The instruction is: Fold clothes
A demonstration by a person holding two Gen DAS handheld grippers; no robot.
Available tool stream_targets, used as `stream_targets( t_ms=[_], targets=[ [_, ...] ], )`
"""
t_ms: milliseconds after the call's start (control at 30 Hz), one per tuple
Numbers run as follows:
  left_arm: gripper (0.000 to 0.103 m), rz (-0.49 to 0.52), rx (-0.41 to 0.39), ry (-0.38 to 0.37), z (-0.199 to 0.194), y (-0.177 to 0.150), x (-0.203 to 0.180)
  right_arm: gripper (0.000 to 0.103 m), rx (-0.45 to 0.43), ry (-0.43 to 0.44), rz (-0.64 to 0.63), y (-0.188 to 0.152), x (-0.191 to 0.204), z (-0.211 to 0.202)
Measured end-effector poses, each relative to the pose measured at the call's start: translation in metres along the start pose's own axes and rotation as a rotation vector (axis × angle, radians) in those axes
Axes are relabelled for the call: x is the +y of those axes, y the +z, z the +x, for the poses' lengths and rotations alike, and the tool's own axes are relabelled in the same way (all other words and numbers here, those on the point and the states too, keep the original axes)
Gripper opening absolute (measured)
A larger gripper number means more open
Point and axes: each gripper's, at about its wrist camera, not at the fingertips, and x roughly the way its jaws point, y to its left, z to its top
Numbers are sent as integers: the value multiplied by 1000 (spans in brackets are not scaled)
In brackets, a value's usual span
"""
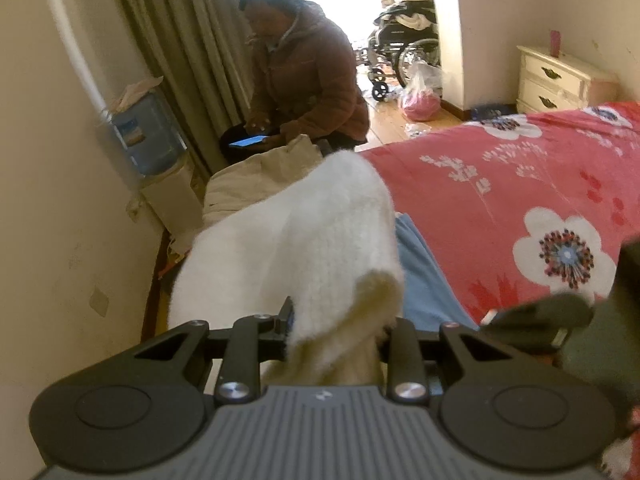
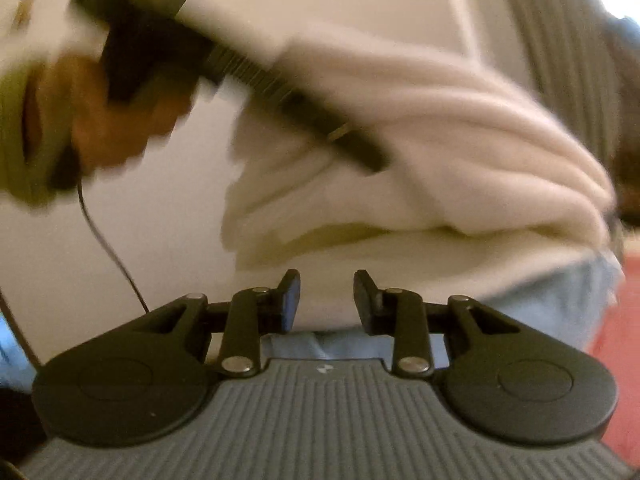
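A white fluffy knit garment [image 1: 312,240] is lifted off the bed and drapes into and over my left gripper [image 1: 340,320]. The cloth fills the gap between the jaws and hides the right fingertip. In the right wrist view that left gripper [image 2: 280,92] is blurred, held by a hand [image 2: 100,120], with the white garment [image 2: 440,140] hanging over its fingers. My right gripper [image 2: 327,296] is open with nothing between its fingers, just under the garment's lower fold. A light blue cloth [image 1: 424,280] lies beneath on the red flowered bedspread [image 1: 500,184].
A person in a brown jacket [image 1: 312,76] sits at the far bed corner with a phone. A beige cloth pile [image 1: 260,184] lies beyond the garment. A water dispenser [image 1: 148,140] stands against the left wall. A cream nightstand [image 1: 556,80] and a wheelchair [image 1: 404,48] stand at the back.
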Motion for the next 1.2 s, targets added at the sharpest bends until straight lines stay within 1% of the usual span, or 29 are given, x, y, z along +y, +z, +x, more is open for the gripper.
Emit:
stream_targets(
  t_ms=[100, 133, 167, 200, 233, 267, 300, 367, 400, 467, 533, 567, 633, 767, 833, 933, 1000, 1100, 1200],
  targets=[
    [33, 104, 28, 14, 15, -23, -28, 30, -24, -46, 152, -6, -26, -20],
    [38, 137, 37, 22, 20, -32, -38, 31, -22, -59, 217, -8, -37, -24],
    [45, 162, 25, 35, 22, -40, -47, 32, -19, -63, 295, -8, -51, -29],
    [48, 188, 13, 47, 24, -48, -55, 33, -28, -52, 388, -7, -66, -33],
    [54, 211, 0, 58, 25, -55, -62, 36, -47, -31, 490, -8, -78, -37],
    [57, 222, -15, 61, 22, -59, -67, 44, -67, -10, 592, -9, -91, -41],
    [58, 217, -25, 56, 17, -63, -68, 47, -91, 19, 685, -10, -101, -42],
    [61, 186, -37, 38, 4, -69, -64, 60, -142, 82, 834, -15, -109, -46],
    [61, 134, -44, 29, -1, -72, -53, 62, -150, 102, 878, -19, -104, -48],
    [61, 31, -58, 12, -12, -77, -30, 71, -144, 128, 937, -18, -100, -43],
    [61, -72, -72, -5, -22, -82, -8, 74, -131, 148, 982, -16, -97, -39],
    [61, -124, -79, -14, -28, -85, 3, 76, -126, 152, 995, -15, -94, -37],
    [61, -227, -93, -32, -38, -91, 26, 77, -120, 157, 1008, -9, -91, -33],
    [65, -436, -119, -59, -56, -102, 73, 80, -75, 137, 1015, -4, -83, -32],
    [65, -561, -115, -29, -41, -112, 104, 82, -34, 124, 1025, -5, -80, -24],
    [65, -759, -112, -113, -12, -130, 139, 84, 22, 112, 1025, -3, -70, -15],
    [66, -880, -112, -169, 7, -142, 160, 86, 42, 96, 1010, -1, -65, -10],
    [71, -937, -142, -233, 27, -152, 161, 87, 60, 75, 1008, 1, -63, 1],
    [72, -972, -130, -246, 46, -158, 164, 88, 71, 67, 1021, 2, -63, 12]
  ],
)
